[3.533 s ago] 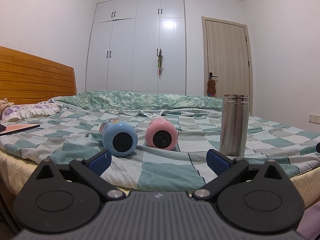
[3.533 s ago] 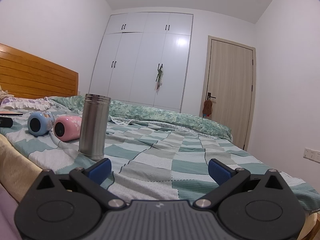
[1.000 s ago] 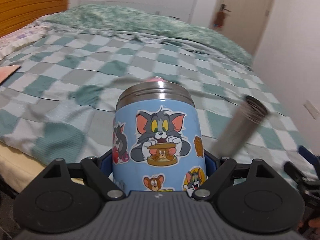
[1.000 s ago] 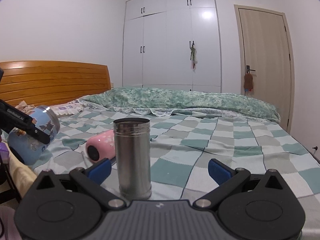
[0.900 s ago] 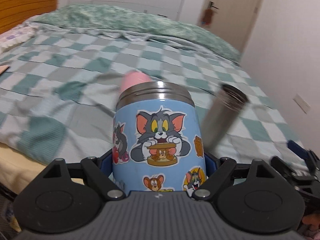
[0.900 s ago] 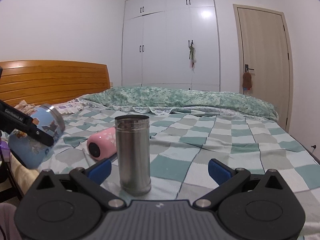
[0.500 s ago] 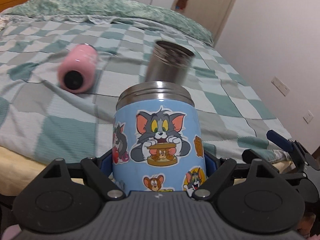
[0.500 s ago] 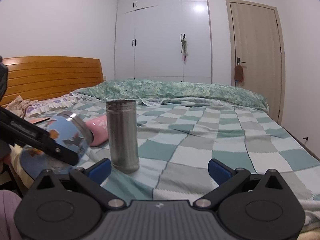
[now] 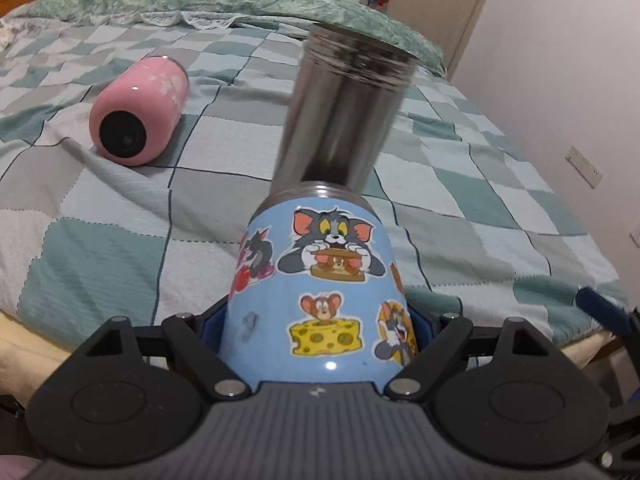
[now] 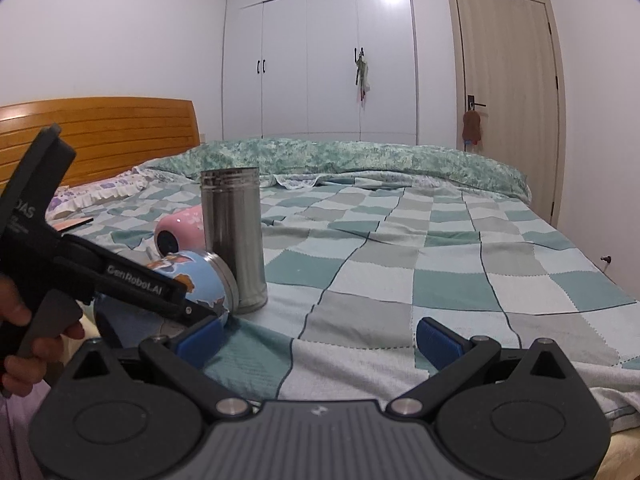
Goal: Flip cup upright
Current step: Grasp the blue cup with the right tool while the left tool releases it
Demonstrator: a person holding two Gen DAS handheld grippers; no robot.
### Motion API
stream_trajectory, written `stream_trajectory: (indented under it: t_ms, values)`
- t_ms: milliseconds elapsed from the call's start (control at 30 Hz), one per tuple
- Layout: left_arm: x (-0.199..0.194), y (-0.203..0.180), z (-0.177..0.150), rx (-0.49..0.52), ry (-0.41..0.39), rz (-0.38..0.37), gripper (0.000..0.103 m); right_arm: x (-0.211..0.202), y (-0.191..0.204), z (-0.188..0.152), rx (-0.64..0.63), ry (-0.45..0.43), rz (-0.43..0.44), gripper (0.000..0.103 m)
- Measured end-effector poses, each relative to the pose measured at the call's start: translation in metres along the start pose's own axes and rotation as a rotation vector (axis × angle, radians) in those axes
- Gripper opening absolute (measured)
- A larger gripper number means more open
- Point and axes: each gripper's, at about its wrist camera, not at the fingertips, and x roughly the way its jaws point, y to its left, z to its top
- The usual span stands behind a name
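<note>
Since half a second ago, the left gripper (image 9: 320, 326) has carried the blue cartoon-sticker steel cup (image 9: 320, 288) closer to the tall plain stainless-steel flask (image 9: 340, 108), which now fills more of the left wrist view; the cup has also slid slightly forward between the jaws. The left gripper is clamped on the cup's lower body. In the right wrist view the cup (image 10: 196, 284) is tilted, with its steel rim angled up towards the flask (image 10: 234, 236), just beside it and low over the checked green-and-white bedspread (image 10: 400, 280); contact with the flask cannot be confirmed.

The right gripper (image 10: 320, 340) hangs spread and empty above the bed edge.

Handling judgement: the cup is rigid, smooth-walled and probably light when empty. The glossy surface may slip under a loose pinch, so hold it across the mid-body. The soft bedding gives an unsteady base.

Appearance: rounded pale-blue body, cat-and-mouse stickers, bare steel rim band. A pink tumbler (image 9: 138, 110) lies on its side beyond.
</note>
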Motion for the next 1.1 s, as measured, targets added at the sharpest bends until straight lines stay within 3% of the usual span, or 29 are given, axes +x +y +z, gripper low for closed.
stream_trajectory:
  t_ms: [167,233,267,567,867,1100]
  values:
    - [-0.002,0.004,0.001,0.005,0.002,-0.032,0.087,0.005,0.005,0.0,-0.006,0.013,0.002,0.103]
    - [-0.005,0.005,0.002,-0.001,-0.011,-0.055,0.102,0.007,0.007,0.0,-0.008,0.02,0.001,0.103]
    - [-0.008,0.006,0.002,-0.001,-0.024,-0.063,0.103,0.008,0.008,0.0,-0.009,0.023,0.001,0.103]
    - [-0.046,0.02,0.0,0.048,-0.09,-0.133,0.103,0.018,0.021,0.006,-0.011,0.076,0.015,0.103]
    - [-0.09,0.066,-0.003,0.178,-0.245,0.009,0.103,0.023,0.063,0.048,-0.033,0.111,0.09,0.103]
    - [-0.088,0.095,-0.006,0.258,-0.247,0.098,0.103,0.066,0.093,0.07,0.058,0.308,0.129,0.103]
